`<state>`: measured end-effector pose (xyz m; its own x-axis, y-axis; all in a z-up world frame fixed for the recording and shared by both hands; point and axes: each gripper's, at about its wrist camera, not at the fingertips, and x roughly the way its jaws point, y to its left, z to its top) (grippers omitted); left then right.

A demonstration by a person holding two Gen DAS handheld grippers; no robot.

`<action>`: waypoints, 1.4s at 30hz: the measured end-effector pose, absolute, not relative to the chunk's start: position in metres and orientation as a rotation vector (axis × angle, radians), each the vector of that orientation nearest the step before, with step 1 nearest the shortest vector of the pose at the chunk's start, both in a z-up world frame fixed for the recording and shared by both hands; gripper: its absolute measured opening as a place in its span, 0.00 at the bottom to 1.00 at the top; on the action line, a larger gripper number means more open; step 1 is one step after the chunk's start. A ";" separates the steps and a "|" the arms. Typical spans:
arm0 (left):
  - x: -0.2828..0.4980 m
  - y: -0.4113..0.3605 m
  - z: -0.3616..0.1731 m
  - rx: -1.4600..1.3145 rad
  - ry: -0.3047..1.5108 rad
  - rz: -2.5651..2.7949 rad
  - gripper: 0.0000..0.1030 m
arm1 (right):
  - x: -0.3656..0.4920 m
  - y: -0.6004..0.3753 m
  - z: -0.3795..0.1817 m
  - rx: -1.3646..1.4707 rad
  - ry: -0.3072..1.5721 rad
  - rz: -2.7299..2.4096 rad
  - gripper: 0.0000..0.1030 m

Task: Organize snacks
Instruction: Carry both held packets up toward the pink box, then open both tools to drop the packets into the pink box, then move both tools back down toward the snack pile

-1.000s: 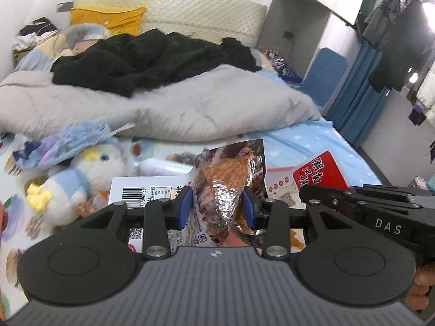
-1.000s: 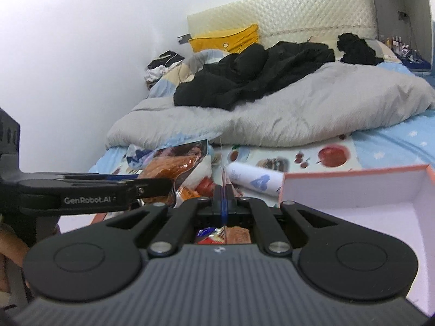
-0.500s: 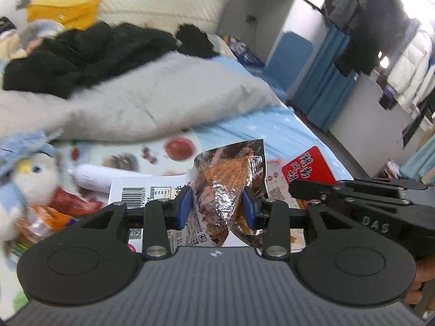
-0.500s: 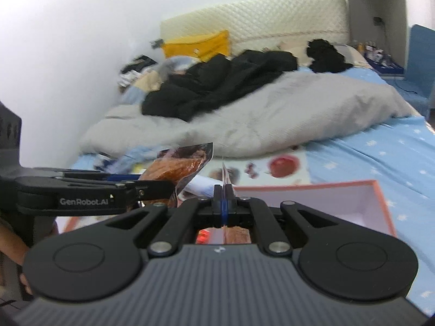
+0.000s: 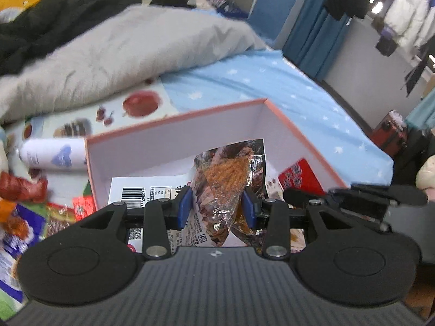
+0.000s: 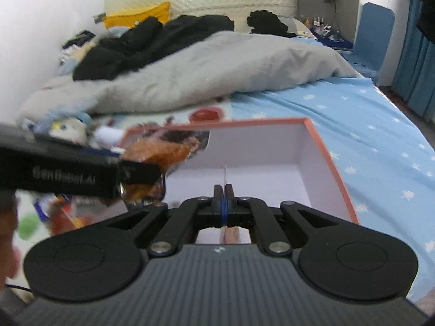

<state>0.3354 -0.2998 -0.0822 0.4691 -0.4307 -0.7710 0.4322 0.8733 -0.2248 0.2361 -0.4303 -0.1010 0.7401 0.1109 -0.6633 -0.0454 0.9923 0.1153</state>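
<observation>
Over box (image 5: 174,146), packet (image 5: 225,179) upright (clamped)

The left gripper (image 5: 217,208) points steeply downward, its blue pads (image 5: 183,206) pressed on either side of a crinkled snack packet (image 5: 227,179), the jaws partly apart around it. In the right wrist view it juts in from the left, blurred. The right gripper (image 6: 224,199) also tilts downward, its jaws fully closed with a thin flat wrapper edge (image 6: 225,175) pinched between them. A blurred hand (image 6: 8,233) shows at the left edge there.
</observation>
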 end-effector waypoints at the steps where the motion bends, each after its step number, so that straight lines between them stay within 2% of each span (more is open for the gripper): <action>1: 0.338 -0.299 -0.089 -0.009 0.958 -0.523 0.44 | 0.236 -0.432 -0.108 0.107 0.740 0.080 0.04; 8: 0.346 -0.292 -0.109 -0.018 1.000 -0.515 0.46 | 0.235 -0.435 -0.132 0.159 0.750 0.072 0.06; 11: 0.347 -0.291 -0.109 -0.007 0.998 -0.510 0.60 | 0.235 -0.436 -0.131 0.162 0.751 0.059 0.09; 12: 0.347 -0.289 -0.107 -0.013 0.989 -0.500 0.67 | 0.235 -0.437 -0.131 0.161 0.749 0.048 0.14; 14: 0.347 -0.282 -0.103 -0.045 0.975 -0.499 0.70 | 0.236 -0.440 -0.132 0.172 0.745 0.023 0.69; 15: 0.348 -0.279 -0.101 -0.056 0.976 -0.501 0.71 | 0.235 -0.442 -0.131 0.186 0.735 0.019 0.76; 23: 0.333 -0.262 -0.064 -0.017 0.878 -0.503 0.71 | 0.224 -0.439 -0.112 0.203 0.691 0.015 0.76; 28: 0.316 -0.246 -0.037 -0.023 0.811 -0.510 0.72 | 0.214 -0.429 -0.082 0.203 0.618 0.033 0.81; 30: 0.307 -0.237 -0.027 -0.030 0.782 -0.521 0.72 | 0.208 -0.423 -0.070 0.200 0.586 0.037 0.89; 31: 0.303 -0.233 -0.023 -0.033 0.770 -0.528 0.73 | 0.206 -0.421 -0.065 0.202 0.567 0.030 0.99; 32: 0.299 -0.229 -0.019 -0.033 0.761 -0.530 0.73 | 0.202 -0.418 -0.060 0.208 0.543 0.024 1.00; 42: 0.262 -0.180 0.013 -0.057 0.678 -0.491 0.87 | 0.181 -0.384 -0.031 0.193 0.474 0.099 1.00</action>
